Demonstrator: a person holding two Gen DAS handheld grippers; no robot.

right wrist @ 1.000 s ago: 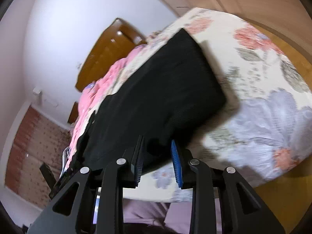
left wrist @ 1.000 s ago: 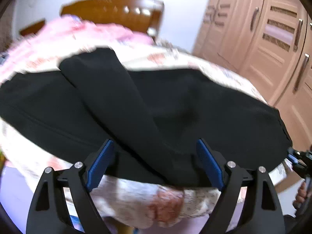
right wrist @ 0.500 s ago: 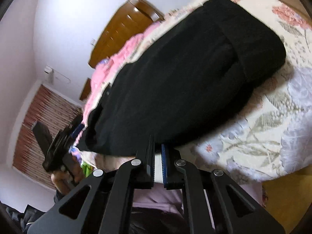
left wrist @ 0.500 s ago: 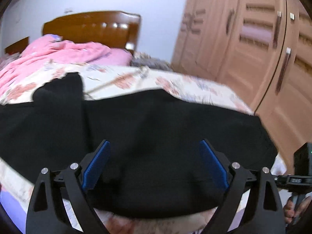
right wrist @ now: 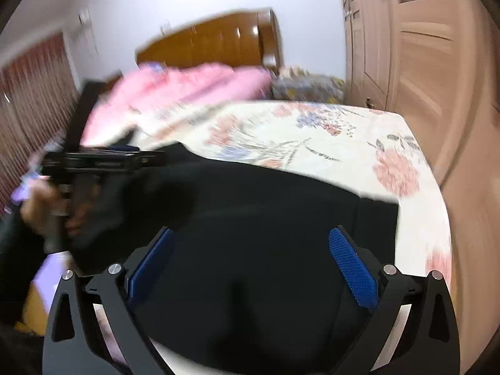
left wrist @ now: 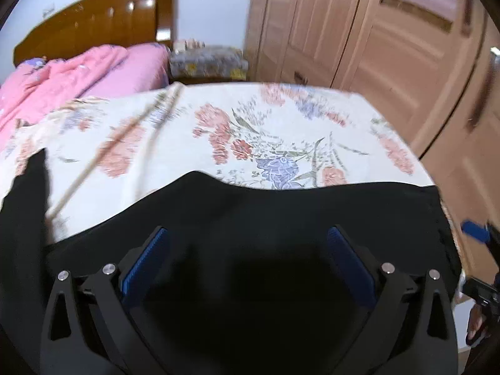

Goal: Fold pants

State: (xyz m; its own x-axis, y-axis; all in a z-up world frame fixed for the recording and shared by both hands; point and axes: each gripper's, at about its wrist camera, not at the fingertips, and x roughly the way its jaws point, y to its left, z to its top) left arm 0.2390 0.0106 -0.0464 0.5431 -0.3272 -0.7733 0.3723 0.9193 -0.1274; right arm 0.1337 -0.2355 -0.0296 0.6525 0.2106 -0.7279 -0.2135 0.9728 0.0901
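Black pants (left wrist: 250,218) lie on the floral bedsheet (left wrist: 250,131) across the near edge of the bed. They also fill the lower right wrist view (right wrist: 265,218). My left gripper (left wrist: 248,234) is open, its blue pads spread just above the pants, holding nothing. My right gripper (right wrist: 251,237) is open too, over the pants near their right end. The left gripper and the hand holding it show from the side in the right wrist view (right wrist: 103,159), blurred. A part of the right gripper shows at the right edge of the left wrist view (left wrist: 478,231).
A pink blanket (left wrist: 72,75) lies at the bed's head by the wooden headboard (left wrist: 93,22). A wardrobe with wooden doors (left wrist: 390,37) stands along the right. A small covered bedside stand (left wrist: 206,62) sits between them. Red curtains (right wrist: 31,100) hang on the left.
My right gripper was nearly shut at the pants' edge and has opened wide. Both grippers have swung to face up the bed. The pants now lie as one flat band.
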